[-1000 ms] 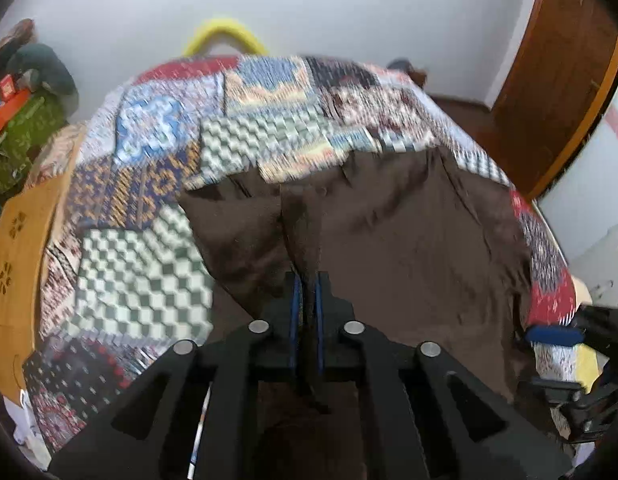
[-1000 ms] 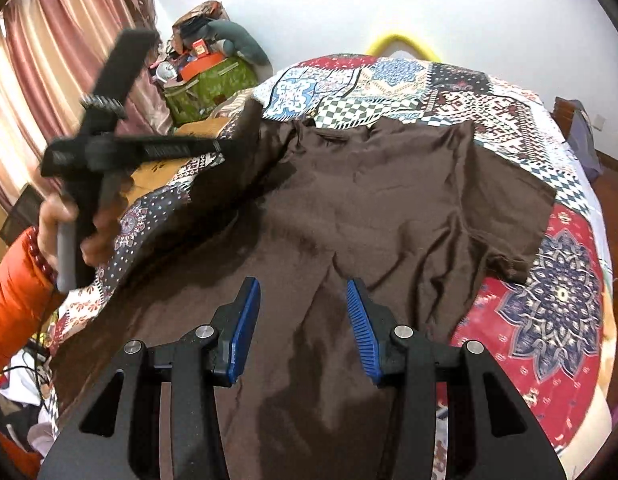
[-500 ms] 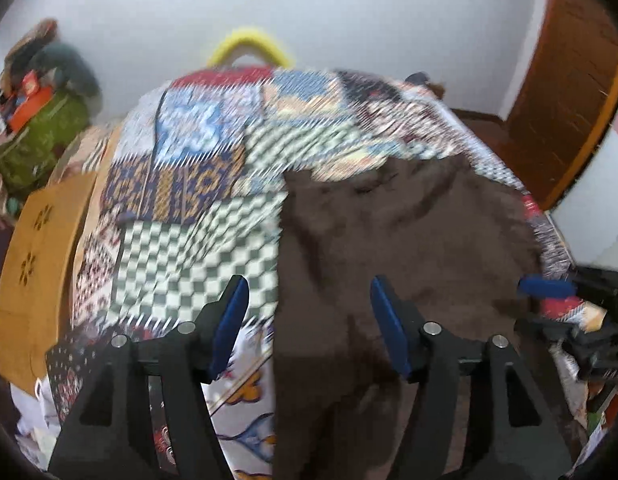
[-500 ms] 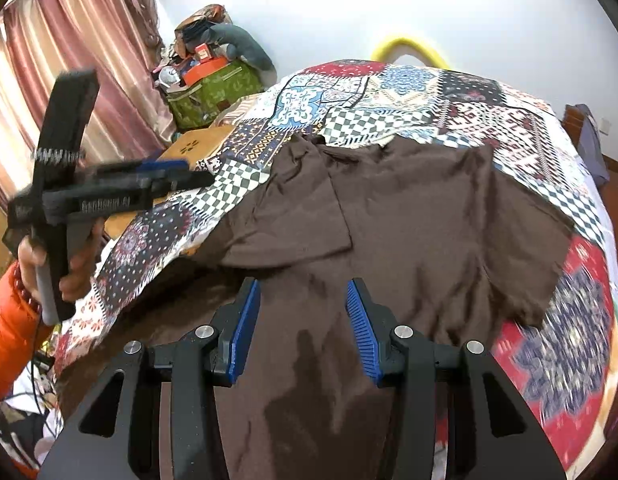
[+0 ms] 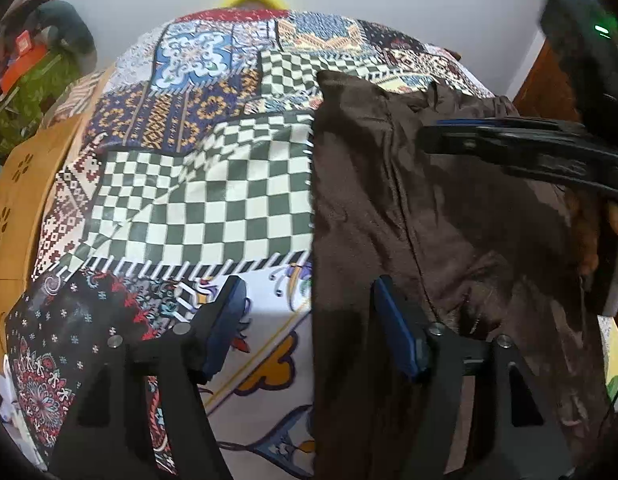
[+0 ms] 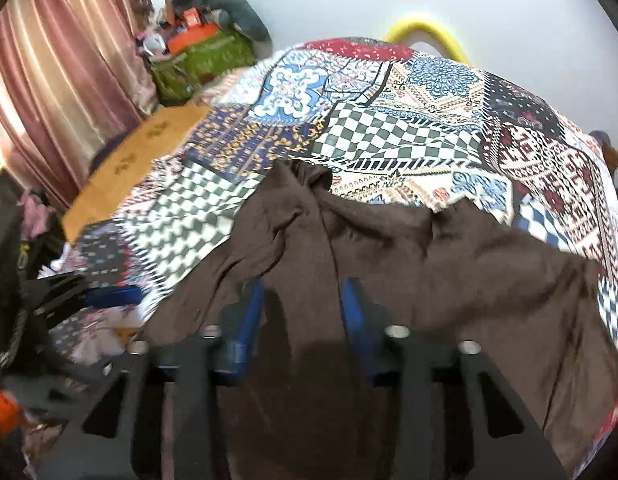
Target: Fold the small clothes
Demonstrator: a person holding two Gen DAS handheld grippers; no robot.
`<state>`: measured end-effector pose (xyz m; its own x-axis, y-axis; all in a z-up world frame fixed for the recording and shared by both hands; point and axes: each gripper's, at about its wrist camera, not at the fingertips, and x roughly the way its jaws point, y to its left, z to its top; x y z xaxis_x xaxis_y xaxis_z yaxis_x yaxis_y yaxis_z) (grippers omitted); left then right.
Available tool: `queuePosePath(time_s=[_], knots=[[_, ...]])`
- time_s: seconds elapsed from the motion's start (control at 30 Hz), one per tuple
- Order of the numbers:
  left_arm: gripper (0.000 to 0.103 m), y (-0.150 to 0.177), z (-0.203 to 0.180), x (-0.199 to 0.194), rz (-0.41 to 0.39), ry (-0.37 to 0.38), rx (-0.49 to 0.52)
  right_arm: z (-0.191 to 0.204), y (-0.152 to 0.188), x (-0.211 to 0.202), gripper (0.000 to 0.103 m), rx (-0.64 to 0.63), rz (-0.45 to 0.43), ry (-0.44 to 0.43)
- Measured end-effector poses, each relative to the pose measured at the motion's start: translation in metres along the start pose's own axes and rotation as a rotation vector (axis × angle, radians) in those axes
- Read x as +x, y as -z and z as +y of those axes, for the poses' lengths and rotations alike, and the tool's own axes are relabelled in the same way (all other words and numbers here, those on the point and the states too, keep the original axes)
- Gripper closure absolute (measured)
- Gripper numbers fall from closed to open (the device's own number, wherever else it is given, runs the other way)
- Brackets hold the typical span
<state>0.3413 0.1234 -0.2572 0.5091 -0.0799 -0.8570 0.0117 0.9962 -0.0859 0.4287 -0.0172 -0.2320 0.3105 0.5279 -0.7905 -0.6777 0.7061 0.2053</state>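
Observation:
A dark brown T-shirt (image 5: 429, 220) lies on a patchwork quilt (image 5: 197, 200), its left side folded over so a straight edge runs down the middle of the left wrist view. My left gripper (image 5: 309, 320) is open and empty, low over that folded edge. My right gripper (image 6: 303, 316) is open and empty, just above the shirt (image 6: 369, 264). The right gripper also shows in the left wrist view (image 5: 509, 148), over the shirt's far right. The left gripper shows in the right wrist view (image 6: 89, 292), at the left edge.
A wooden bedside board (image 5: 17, 192) lies left of the quilt. A green bag with clutter (image 6: 205, 56) and pink curtains (image 6: 61, 68) stand at the far left. A yellow hoop (image 6: 429, 30) leans on the white wall. A wooden door (image 5: 549, 80) is at the right.
My left gripper let go of the sleeve, which now lies folded over the shirt, and dropped low over the folded edge. My right gripper moved forward and closer to the shirt.

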Motion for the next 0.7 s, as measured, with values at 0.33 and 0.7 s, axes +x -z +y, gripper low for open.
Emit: queuePosePath(time_s=[0.33, 0.7], knots=[[0.032, 0.015, 0.011, -0.004, -0.043, -0.100, 0.015, -0.001, -0.011, 0.026, 0.097, -0.067, 0.023, 0.128], [0.032, 0.015, 0.001, -0.042, -0.066, -0.070, 0.003, 0.043, 0.032, -0.027, 0.083, -0.181, 0.003, 0.051]])
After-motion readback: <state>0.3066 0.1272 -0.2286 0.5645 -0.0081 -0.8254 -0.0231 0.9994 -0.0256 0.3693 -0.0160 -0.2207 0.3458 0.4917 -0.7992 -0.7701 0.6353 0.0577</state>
